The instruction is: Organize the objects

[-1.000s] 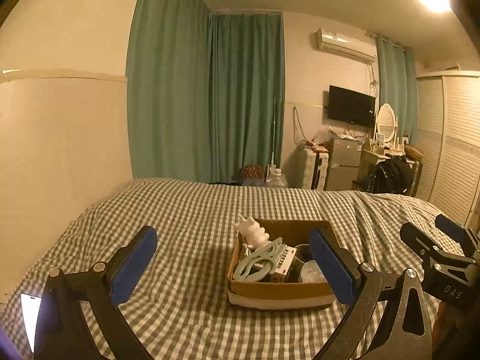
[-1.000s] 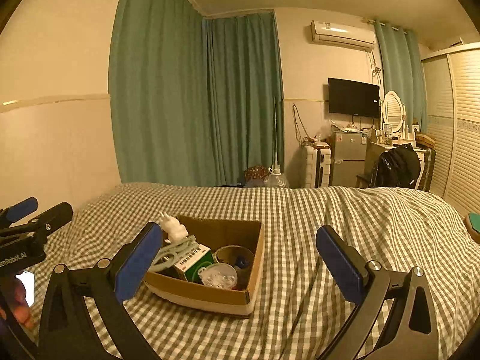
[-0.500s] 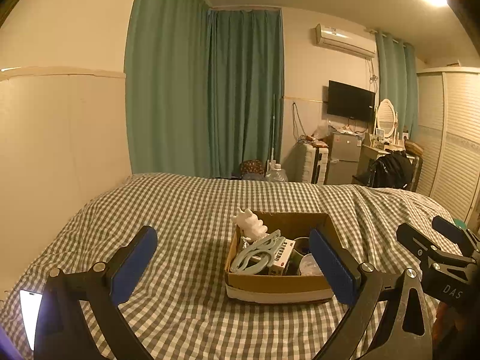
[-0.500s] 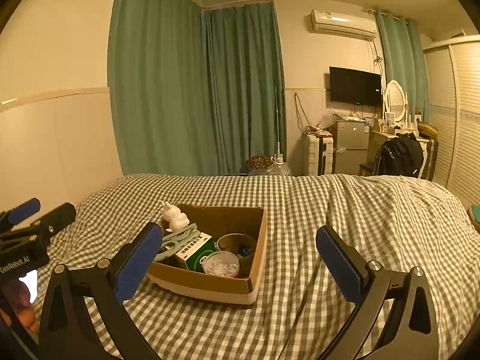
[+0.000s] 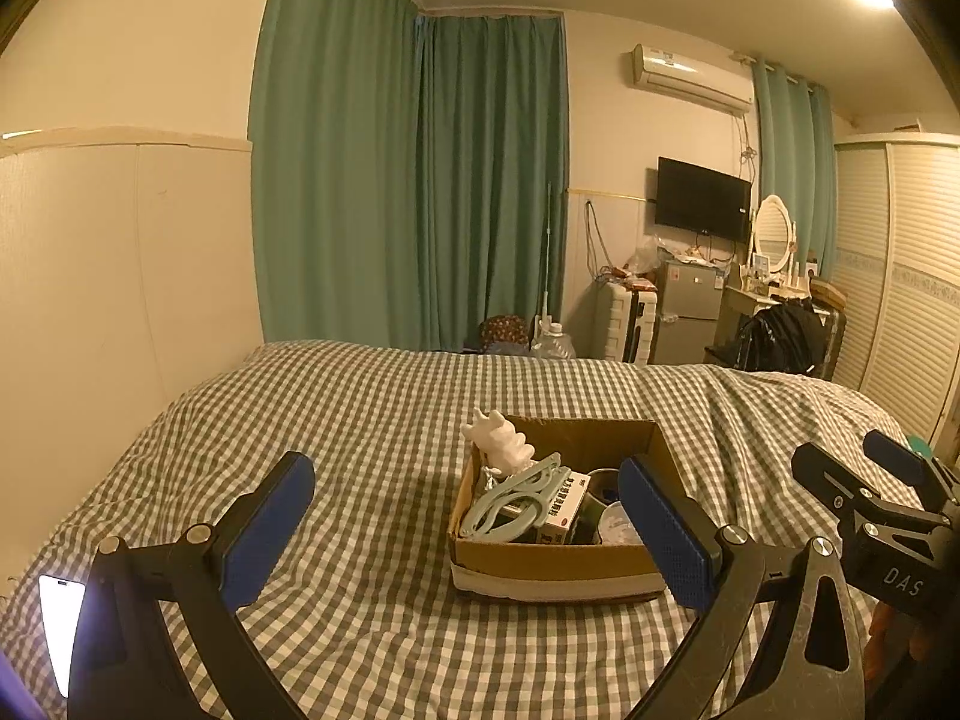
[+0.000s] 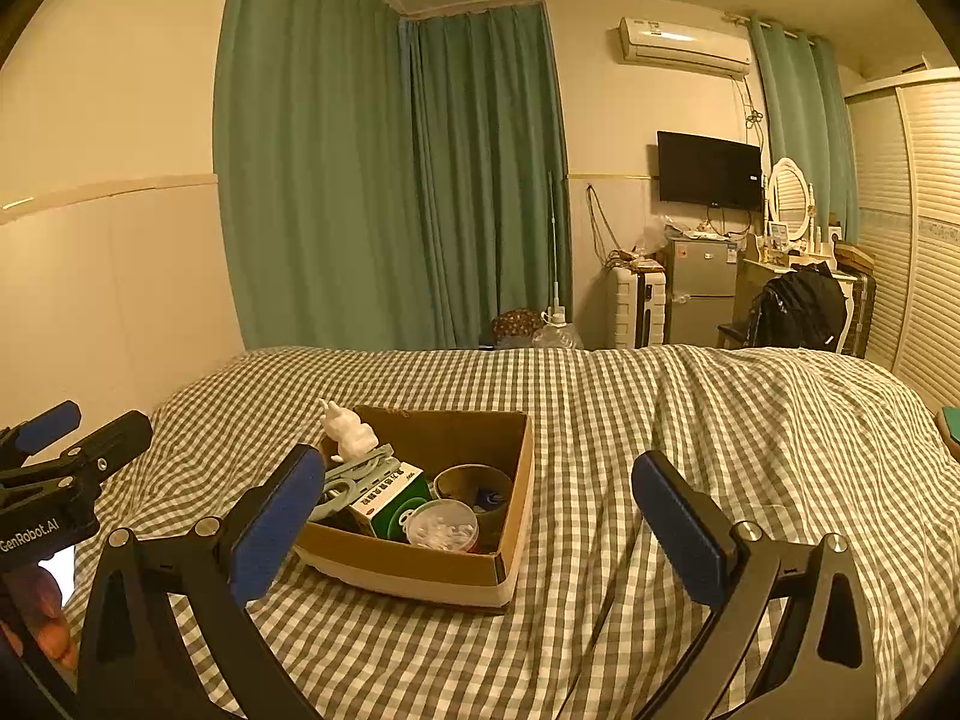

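Note:
An open cardboard box (image 5: 555, 564) (image 6: 420, 567) sits on the checked bed. Inside it are a white figurine (image 5: 498, 443) (image 6: 347, 431), a pale green folding hanger (image 5: 510, 501) (image 6: 354, 474), a green-and-white carton (image 5: 561, 507) (image 6: 393, 501), a round tin (image 6: 474, 483) and a clear lidded tub (image 6: 441, 531). My left gripper (image 5: 468, 531) hangs open just short of the box, its right pad over the box's right side. My right gripper (image 6: 474, 528) is open too, its left pad in front of the box's left end. Both hold nothing.
The checked bedspread (image 5: 336, 432) stretches left of and behind the box, and to the right of it (image 6: 750, 420). A lit phone (image 5: 60, 624) lies at the near left. Green curtains, a fridge (image 6: 699, 288), a dressing table and a wardrobe stand beyond the bed.
Both cameras have tilted down slightly and crept closer; the box sits a little higher and larger in view. The grippers stay open.

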The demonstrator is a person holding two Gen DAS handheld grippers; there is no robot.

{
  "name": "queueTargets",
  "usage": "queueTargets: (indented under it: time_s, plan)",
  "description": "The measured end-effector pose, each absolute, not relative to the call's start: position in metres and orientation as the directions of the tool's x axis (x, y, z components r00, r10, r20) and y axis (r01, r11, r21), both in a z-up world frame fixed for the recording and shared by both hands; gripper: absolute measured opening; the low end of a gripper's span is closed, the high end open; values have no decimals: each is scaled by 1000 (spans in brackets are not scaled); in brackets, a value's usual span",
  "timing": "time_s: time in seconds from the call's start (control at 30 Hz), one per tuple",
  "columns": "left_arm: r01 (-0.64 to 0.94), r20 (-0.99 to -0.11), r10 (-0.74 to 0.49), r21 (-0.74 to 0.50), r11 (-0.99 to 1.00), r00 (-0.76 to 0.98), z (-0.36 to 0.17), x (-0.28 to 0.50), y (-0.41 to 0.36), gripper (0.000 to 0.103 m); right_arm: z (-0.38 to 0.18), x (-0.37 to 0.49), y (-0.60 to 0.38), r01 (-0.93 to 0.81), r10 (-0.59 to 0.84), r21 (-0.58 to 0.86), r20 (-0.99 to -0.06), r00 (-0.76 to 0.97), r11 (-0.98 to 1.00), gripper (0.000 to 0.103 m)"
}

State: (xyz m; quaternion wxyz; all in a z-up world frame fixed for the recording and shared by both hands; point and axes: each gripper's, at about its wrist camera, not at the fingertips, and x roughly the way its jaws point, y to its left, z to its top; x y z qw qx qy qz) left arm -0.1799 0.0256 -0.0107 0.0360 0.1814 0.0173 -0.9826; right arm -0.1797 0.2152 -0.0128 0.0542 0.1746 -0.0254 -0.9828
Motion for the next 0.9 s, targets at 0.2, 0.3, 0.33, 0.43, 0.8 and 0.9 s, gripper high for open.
queueTargets:
  time_s: [0.2, 0.3, 0.33, 0.43, 0.8, 0.9]
  plan:
    - [76, -362, -65, -16, -997, -930, -13, -180, 27, 103, -15, -181, 214, 96, -114, 68, -347, -931, -993, 103]
    - [76, -363, -65, -17, -997, -930, -13, -181, 26, 103, -15, -181, 213, 95, -112, 66, -347, -931, -993, 103]
    - [77, -363, -65, -17, -997, -929, -13, -181, 26, 103, -15, -181, 213, 95, -112, 66, -347, -931, -993, 103]
    - [76, -364, -65, -17, -997, -929, -13, -180, 26, 103, -16, -181, 212, 96, -113, 68, -349, -930, -993, 103]
    - [74, -365, -65, -10, -997, -929, -14, -180, 28, 103, -17, -181, 212, 96, -113, 64, -361, -926, -993, 103]
    - [80, -365, -72, -7, -997, -928, -15, -180, 27, 103, -17, -180, 211, 96, -112, 62, -359, -927, -993, 103]
